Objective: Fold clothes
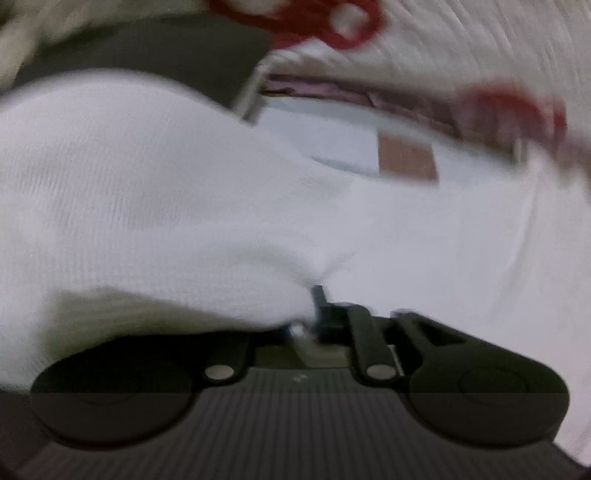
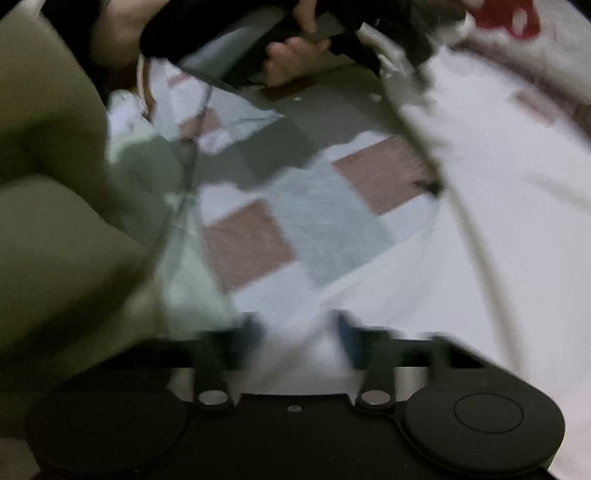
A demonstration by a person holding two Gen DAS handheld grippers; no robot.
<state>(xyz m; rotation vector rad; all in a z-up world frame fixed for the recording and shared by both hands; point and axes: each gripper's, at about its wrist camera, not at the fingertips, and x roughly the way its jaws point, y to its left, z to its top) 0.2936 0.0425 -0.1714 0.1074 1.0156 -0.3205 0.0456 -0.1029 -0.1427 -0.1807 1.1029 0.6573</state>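
Across a patchwork bedcover (image 2: 314,221) of pale blue, white and dusty-pink squares, a white knit garment (image 1: 166,184) with a red print (image 1: 325,22) hangs and drapes between the 2 grippers, part of it lifted clear and part trailing over the cover. Both views are smeared by motion, so fine edges cannot be told. The step in hand looks to be carrying a held edge over to lay a fold, though whether this is an early fold or a late one the pictures do not settle. To do it well, I judge that both held points should travel level and together, with the cloth kept lightly taut so the crease falls straight, and that neither grip should let go before the fabric has settled flat. In the left wrist view the left gripper (image 1: 317,295) has its fingers pressed together on a gather of the white cloth, which puckers right at the tips and billows up and to the left. In the right wrist view the right gripper (image 2: 295,325) has white fabric running between its blue-tipped fingers (image 2: 347,332), which seem to pinch it, though blur leaves that uncertain. A hand (image 2: 291,59) holding the other tool shows at the top, and an olive cushion (image 2: 48,184) sits at the left.
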